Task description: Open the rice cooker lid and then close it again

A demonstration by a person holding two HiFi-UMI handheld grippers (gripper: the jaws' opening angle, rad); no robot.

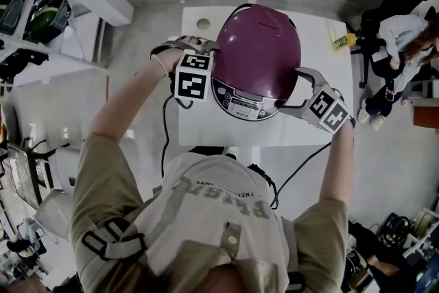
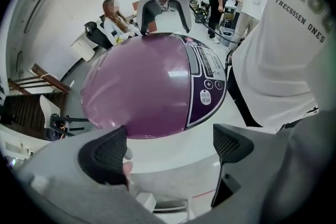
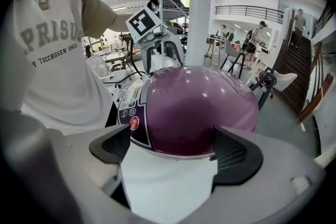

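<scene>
A rice cooker with a glossy purple dome lid stands on a white table, lid down. Its control panel faces me. My left gripper is at the cooker's left side, open, jaws spread wide with nothing between them. In the left gripper view the purple lid fills the space just ahead. My right gripper is at the cooker's right side, also open. In the right gripper view the cooker's white body lies between the jaws, under the lid.
A yellow object lies at the table's far right corner. A black cable hangs off the table's near left edge. A seated person is to the right. Shelving stands at the left.
</scene>
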